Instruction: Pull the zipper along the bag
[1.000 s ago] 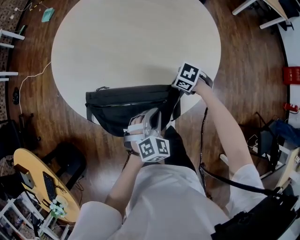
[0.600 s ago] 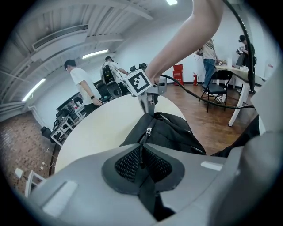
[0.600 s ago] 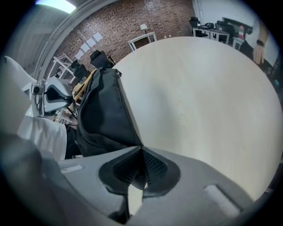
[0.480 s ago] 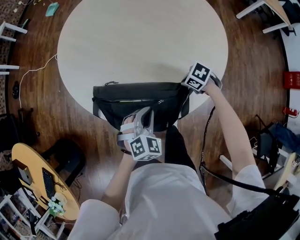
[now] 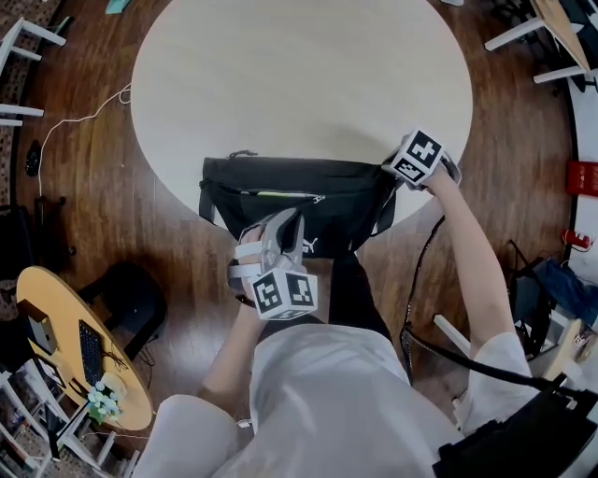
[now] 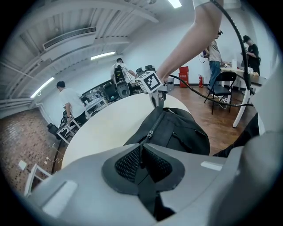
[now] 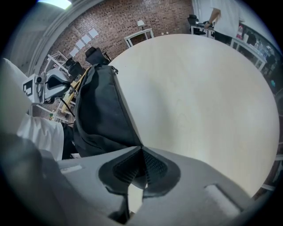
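A black bag (image 5: pixel 262 210) lies along the near edge of the round pale table (image 5: pixel 299 75), its front hanging over the rim. My left gripper (image 5: pixel 295 217) is at the bag's front middle, shut on the thin black zipper pull tab. In the left gripper view the tab runs from my left gripper (image 6: pixel 140 152) up to the zipper slider (image 6: pixel 150 132) on the bag (image 6: pixel 181 132). My right gripper (image 5: pixel 392 175) is shut on the bag's right end. The right gripper view shows my right gripper (image 7: pixel 141 150) pinching that end, with the bag (image 7: pixel 99 110) stretching away.
Wooden floor surrounds the table. A small yellow table (image 5: pixel 56 345) with objects stands at the lower left, and a white cable (image 5: pixel 84 121) lies on the floor at the left. Chair legs (image 5: pixel 542 28) and a red object (image 5: pixel 584 177) are at the right. People (image 6: pixel 70 99) stand in the background.
My left gripper has shifted a little left along the bag, away from the right gripper. The right gripper has stayed on the bag's end. The head view has drifted.
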Available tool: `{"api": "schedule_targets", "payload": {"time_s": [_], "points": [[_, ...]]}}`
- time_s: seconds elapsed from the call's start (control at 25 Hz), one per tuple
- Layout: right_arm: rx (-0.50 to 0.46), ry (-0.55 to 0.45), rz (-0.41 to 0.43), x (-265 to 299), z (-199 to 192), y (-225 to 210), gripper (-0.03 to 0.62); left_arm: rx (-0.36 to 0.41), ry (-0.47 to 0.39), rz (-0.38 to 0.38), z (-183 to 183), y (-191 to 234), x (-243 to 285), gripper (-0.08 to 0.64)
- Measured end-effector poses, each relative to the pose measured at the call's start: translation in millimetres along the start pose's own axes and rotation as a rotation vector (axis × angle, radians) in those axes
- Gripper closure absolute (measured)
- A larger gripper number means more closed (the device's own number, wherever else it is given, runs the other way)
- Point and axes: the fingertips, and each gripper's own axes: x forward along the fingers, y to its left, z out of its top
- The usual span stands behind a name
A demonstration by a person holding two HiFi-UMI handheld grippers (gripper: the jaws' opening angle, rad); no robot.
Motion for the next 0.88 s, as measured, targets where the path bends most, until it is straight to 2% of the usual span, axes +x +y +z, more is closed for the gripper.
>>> {"api": "schedule_targets", "payload": {"time_s": [0.68,0.88], "points": [[0.028,0.074,-0.040,3.3,0.0,0.3,0.598,-0.019,0.047,0.106,-67.0,73.8,-31.9,0.525],[0.051,0.079,-0.053,3.0,-0.7,-1.1,0.598,-0.058,0.068,0.134,-90.0,89.8,-37.0,0.525]]}}
